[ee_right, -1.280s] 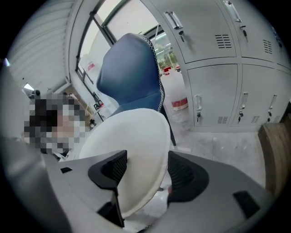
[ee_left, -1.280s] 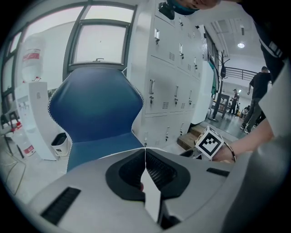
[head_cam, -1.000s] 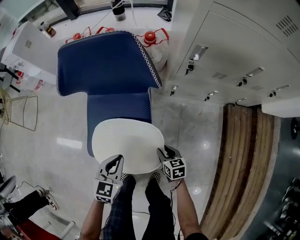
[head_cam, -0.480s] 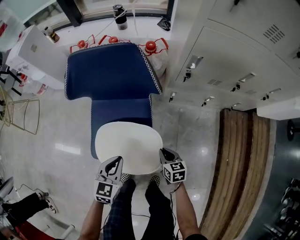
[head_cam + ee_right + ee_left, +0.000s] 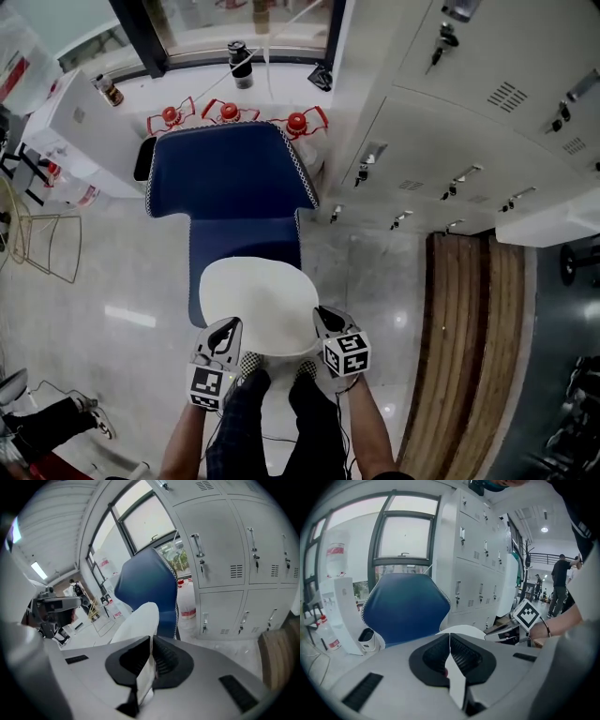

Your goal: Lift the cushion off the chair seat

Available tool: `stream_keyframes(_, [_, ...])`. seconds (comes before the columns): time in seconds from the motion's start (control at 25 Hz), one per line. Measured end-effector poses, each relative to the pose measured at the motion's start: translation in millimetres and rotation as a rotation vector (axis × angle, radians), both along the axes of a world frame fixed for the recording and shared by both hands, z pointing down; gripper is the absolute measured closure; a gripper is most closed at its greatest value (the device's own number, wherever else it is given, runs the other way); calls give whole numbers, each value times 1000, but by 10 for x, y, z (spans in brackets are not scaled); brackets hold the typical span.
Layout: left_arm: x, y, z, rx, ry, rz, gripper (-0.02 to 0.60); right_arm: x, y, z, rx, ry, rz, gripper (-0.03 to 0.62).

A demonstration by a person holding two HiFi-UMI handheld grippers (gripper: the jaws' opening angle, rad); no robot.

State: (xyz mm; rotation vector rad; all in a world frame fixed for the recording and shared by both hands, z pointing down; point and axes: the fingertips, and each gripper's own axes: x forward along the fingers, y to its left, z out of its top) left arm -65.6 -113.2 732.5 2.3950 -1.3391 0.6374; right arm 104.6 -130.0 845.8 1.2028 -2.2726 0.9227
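Cushion (image 5: 261, 305) risen above chair (image 5: 234, 187), left tongs (image 5: 228, 326), right tongs (image 5: 322, 314) pinching edge

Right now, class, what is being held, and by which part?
The white cushion, by its near edge: left gripper shut on the left side, right gripper on the right side.

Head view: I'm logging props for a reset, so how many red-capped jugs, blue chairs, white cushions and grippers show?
Red-capped jugs: 3
Blue chair: 1
White cushion: 1
Grippers, left gripper and right gripper: 2
Total: 7
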Motion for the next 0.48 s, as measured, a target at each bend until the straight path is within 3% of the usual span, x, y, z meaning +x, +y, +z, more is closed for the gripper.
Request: stream_keyframes(0.48, [-178,108,-872,50,12,2,564,-256,121,-1037,58,-7,-13,556])
